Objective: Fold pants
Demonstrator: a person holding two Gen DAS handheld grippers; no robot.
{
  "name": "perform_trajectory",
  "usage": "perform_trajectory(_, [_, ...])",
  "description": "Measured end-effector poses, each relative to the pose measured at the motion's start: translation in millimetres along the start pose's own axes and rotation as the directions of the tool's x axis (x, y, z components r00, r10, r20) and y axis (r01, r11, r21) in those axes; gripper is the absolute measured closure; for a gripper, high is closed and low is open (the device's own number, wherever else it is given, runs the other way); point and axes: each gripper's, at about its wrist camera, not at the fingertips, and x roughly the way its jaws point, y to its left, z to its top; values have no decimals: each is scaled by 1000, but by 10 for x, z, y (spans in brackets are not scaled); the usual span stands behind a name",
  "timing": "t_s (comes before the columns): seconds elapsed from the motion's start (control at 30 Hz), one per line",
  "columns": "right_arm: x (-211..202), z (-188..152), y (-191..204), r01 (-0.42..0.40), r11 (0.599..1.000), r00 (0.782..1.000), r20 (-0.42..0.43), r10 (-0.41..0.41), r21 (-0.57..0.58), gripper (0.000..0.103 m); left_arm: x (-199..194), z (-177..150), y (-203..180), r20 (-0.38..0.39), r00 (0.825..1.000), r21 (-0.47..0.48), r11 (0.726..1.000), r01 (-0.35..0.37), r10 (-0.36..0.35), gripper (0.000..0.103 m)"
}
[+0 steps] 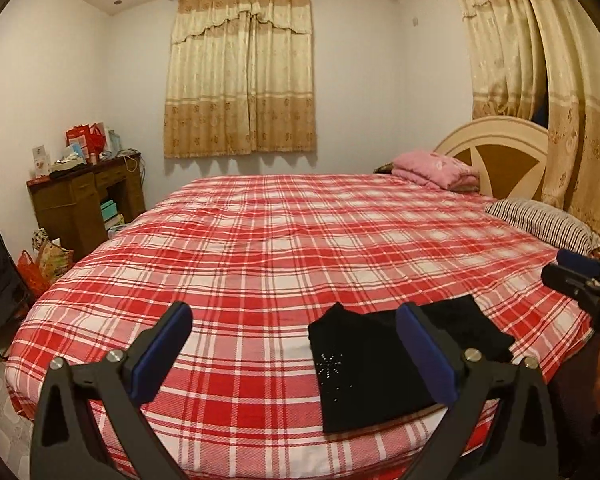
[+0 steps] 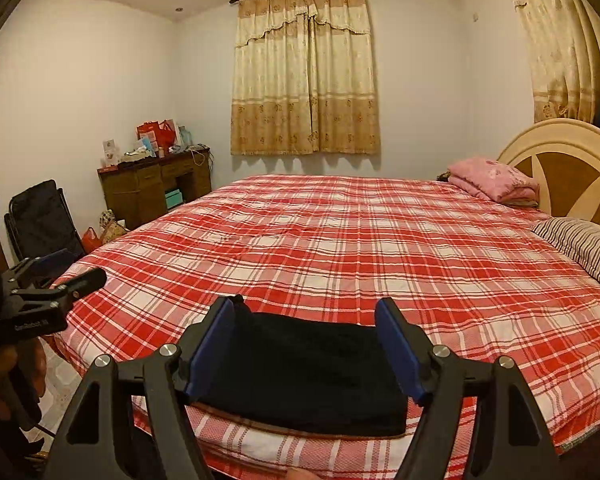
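The black pants (image 1: 372, 368) lie folded into a compact rectangle near the front edge of the bed (image 1: 260, 240), with a small sparkly star pattern on top. My left gripper (image 1: 296, 348) is open and empty, held above the bed just left of the pants. In the right wrist view the folded pants (image 2: 308, 376) lie between and below my open right gripper (image 2: 306, 344), which holds nothing. The right gripper also shows at the right edge of the left wrist view (image 1: 580, 280). The left gripper shows at the left edge of the right wrist view (image 2: 56, 288).
The red and white plaid bedspread (image 2: 380, 240) covers the bed. A folded pink blanket (image 1: 436, 168) and a striped pillow (image 1: 540, 224) lie by the headboard (image 1: 496, 148). A cluttered wooden desk (image 1: 84, 200) stands left of the bed, with bags on the floor and a black folding chair (image 2: 44, 216).
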Motion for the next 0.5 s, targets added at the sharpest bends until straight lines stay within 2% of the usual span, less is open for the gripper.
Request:
perform_trajectory(0.2, [-103, 42, -9, -3, 1000, 1000, 31, 3, -3, 28, -57, 16, -58, 19, 1000, 21, 1000, 2, -3, 0])
perform_trajectory(0.43, [-66, 15, -9, -8, 1000, 1000, 13, 8, -1, 28, -50, -29, -54, 7, 1000, 20, 1000, -1, 1, 0])
perform_trajectory(0.5, [1, -8, -11, -2, 1000, 1000, 1, 2, -18, 28, -12, -54, -32, -2, 1000, 5, 1000, 30, -30, 0])
